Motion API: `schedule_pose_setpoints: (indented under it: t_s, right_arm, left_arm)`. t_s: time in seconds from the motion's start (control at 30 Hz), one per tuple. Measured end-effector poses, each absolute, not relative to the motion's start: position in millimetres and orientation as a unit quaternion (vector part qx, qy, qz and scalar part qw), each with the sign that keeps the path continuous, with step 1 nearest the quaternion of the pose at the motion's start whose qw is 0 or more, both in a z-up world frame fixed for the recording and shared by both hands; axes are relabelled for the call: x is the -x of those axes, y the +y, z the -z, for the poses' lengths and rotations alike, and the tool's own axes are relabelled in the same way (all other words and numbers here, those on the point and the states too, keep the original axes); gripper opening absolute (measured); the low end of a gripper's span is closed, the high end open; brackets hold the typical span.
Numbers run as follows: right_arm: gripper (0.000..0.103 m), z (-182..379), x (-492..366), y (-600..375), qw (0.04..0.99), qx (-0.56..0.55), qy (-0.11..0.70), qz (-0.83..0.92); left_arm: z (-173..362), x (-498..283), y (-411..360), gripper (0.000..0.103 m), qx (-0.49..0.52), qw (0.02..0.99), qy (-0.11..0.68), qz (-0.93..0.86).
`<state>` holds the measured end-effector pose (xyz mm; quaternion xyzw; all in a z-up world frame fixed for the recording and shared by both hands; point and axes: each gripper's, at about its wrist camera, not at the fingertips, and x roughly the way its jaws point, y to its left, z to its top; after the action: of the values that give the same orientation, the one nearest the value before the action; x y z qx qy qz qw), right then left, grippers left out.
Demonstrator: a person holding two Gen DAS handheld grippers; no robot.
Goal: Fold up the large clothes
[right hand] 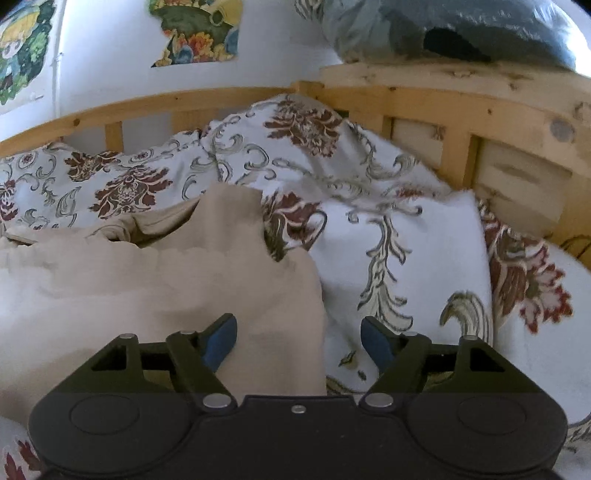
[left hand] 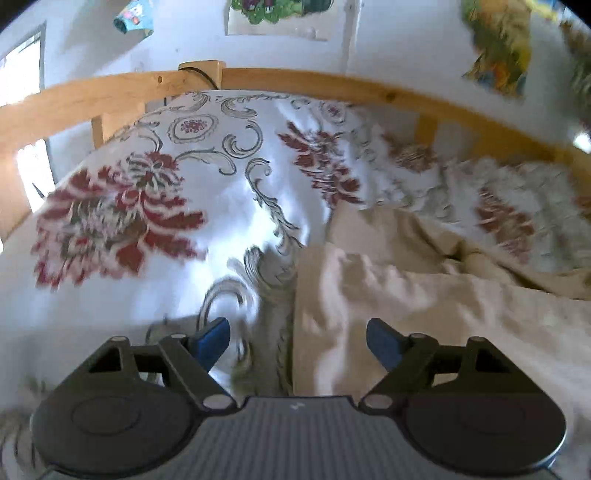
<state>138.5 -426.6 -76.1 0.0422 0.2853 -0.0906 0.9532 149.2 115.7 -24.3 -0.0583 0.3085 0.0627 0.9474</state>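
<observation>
A beige garment (left hand: 424, 295) lies spread on a bed with a white bedcover printed with red flowers (left hand: 122, 218). In the left wrist view my left gripper (left hand: 298, 341) stands open just above the garment's left edge, which runs between the blue pads; nothing is pinched. In the right wrist view the same beige garment (right hand: 159, 280) fills the left half, its right edge passing between the jaws. My right gripper (right hand: 299, 338) is open above that edge, with the left pad (right hand: 221, 338) over the cloth and the right pad over the floral bedcover (right hand: 406, 266).
A wooden bed rail (left hand: 295, 81) runs along the far side against a white wall with colourful pictures (right hand: 199, 33). At the right a wooden headboard (right hand: 480, 110) carries a dark blue-grey bundle (right hand: 443, 29). A pillow in the same floral print (right hand: 443, 240) lies before the headboard.
</observation>
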Motion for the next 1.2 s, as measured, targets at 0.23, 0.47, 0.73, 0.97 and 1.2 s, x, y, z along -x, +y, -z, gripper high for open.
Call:
schedule_pose_setpoints:
  t_s: [0.23,0.47,0.73,0.97,1.2]
  right_arm:
    - [0.079,64,-127,-445,0.936,-0.162,0.309,0.057]
    - [0.046,61,-112,-472,0.913,-0.259,0.31,0.061]
    - [0.004,58,-111,-469,0.923,-0.231,0.299,0.071]
    - [0.004,68,-130,-454,0.934,-0.137,0.322,0.079]
    - [0.031,67,-121,-447,0.939,-0.124,0.313,0.072]
  left_arm:
    - [33,-101,116,0.071,0.037,0.948,0.315,0.039]
    - [39,-111,109,0.007,0.024,0.943,0.33,0.042]
    - [10,-92,100,0.005,-0.051,0.957,0.282,0.05]
    - [44,-101,90,0.006,-0.114,0.939,0.323,0.034]
    - [23,-90,106,0.075,0.036,0.931,0.362,0.013]
